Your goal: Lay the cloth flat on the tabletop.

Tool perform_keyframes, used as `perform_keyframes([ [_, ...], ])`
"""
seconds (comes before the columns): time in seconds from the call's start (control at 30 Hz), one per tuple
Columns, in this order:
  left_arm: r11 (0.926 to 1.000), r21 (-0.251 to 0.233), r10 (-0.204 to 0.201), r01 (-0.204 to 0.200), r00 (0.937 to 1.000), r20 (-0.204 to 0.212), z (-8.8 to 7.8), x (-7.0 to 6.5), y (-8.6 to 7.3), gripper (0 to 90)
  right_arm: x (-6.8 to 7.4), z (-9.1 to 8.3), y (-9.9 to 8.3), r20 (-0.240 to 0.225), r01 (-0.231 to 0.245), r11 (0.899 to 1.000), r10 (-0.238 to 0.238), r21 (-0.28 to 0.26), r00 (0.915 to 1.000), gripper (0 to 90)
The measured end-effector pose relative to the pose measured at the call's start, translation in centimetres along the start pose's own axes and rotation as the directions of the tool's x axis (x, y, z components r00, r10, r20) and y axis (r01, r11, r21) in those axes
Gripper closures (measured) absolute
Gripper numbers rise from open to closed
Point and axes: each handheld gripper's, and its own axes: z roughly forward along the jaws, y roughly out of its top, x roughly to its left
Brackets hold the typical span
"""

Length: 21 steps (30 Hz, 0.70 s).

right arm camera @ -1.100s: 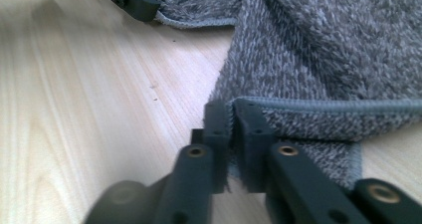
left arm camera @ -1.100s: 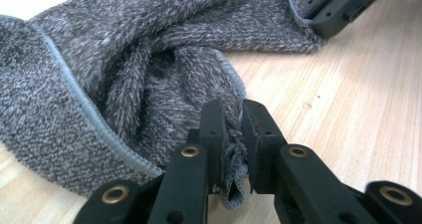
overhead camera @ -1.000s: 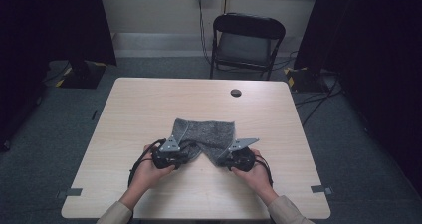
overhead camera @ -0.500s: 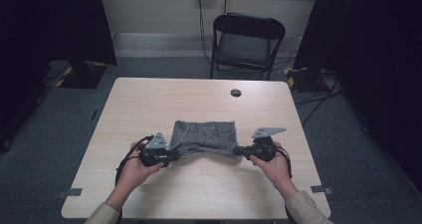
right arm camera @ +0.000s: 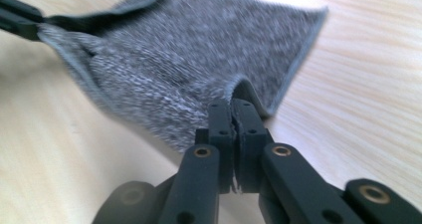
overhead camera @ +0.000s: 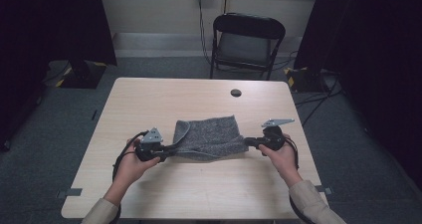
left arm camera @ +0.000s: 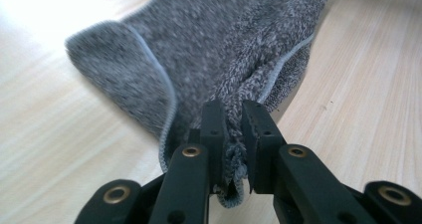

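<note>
A grey knitted cloth (overhead camera: 209,137) lies stretched across the near middle of the wooden table (overhead camera: 199,194). My left gripper (overhead camera: 169,152) is shut on the cloth's left end; its own view shows the bunched cloth (left arm camera: 199,45) pinched between the black jaws (left arm camera: 234,114). My right gripper (overhead camera: 249,142) is shut on the right end. Its jaws have just eased a touch wider, with the hemmed edge of the cloth (right arm camera: 189,59) still pinched between them (right arm camera: 232,107). The cloth's near edge is lifted between the two grippers, and a flap at the left end stands up.
A small black round object (overhead camera: 236,92) sits near the table's far edge. A black folding chair (overhead camera: 246,40) stands beyond the table. Dark curtains hang on both sides. Bare tabletop lies around the cloth.
Both hands have moved apart, the right one farther. The cloth, bunched between them before, is now pulled out wide and flatter.
</note>
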Motion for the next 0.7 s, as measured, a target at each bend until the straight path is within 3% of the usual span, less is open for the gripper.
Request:
perform_keyframes([
  [0.03,1.0,0.009,0.001,-0.001,1.0,0.006,0.2,-0.1,-0.2,79.3,-0.2,0.3,-0.4,0.008,-0.003,1.0,0.003,0.003,1.0,80.4],
  [0.07,0.9999,0.013,-0.003,0.003,0.9999,0.014,0.3,-0.2,-0.4,79.3,-0.2,0.3,-0.4,0.008,-0.003,1.0,0.003,0.003,1.0,80.4],
  [0.1,0.9997,0.018,0.015,-0.015,0.9999,-0.005,0.4,-0.4,-0.7,72.3,-0.3,0.3,-0.7,0.039,-0.001,1.0,0.0,0.008,0.9993,71.1],
  [0.2,0.9999,0.002,-0.014,0.014,0.9999,-0.007,0.2,-0.5,-0.8,59.1,-0.4,0.0,-1.1,0.038,0.003,1.0,-0.002,-0.01,0.9993,67.0],
  [0.3,1.0,-0.005,0.009,-0.009,0.9996,-0.028,-0.1,-0.6,-0.7,52.8,-0.3,-0.5,-1.4,0.048,0.008,1.0,-0.006,-0.025,0.9988,64.2],
  [0.33,0.9997,-0.024,-0.003,0.002,0.9995,-0.031,-0.4,-0.8,-0.5,47.3,-0.1,-1.1,-1.5,0.047,0.022,0.999,-0.02,-0.048,0.9987,63.4],
  [0.43,0.9994,-0.033,0.003,-0.004,0.9991,-0.043,-0.8,-0.9,-0.3,45.3,0.1,-1.8,-1.6,0.031,0.022,0.998,-0.02,-0.059,0.9993,62.3],
  [0.47,0.9994,-0.035,0.001,-0.003,0.9989,-0.047,-0.9,-0.9,-0.3,41.1,0.5,-2.3,-1.8,0.005,0.026,0.998,-0.025,-0.06,0.9997,61.6],
  [0.57,0.9991,-0.035,0.023,-0.025,0.9976,-0.065,-1.2,-1.2,-0.2,40.0,1.4,-2.4,-2.6,-0.018,0.046,0.998,-0.047,-0.046,0.9988,60.7],
  [0.7,0.999,-0.038,0.02,-0.023,0.9979,-0.062,-1.0,-1.5,0.3,42.0,2.0,-1.4,-3.4,-0.004,0.083,0.996,-0.083,-0.023,0.9965,58.3],
])
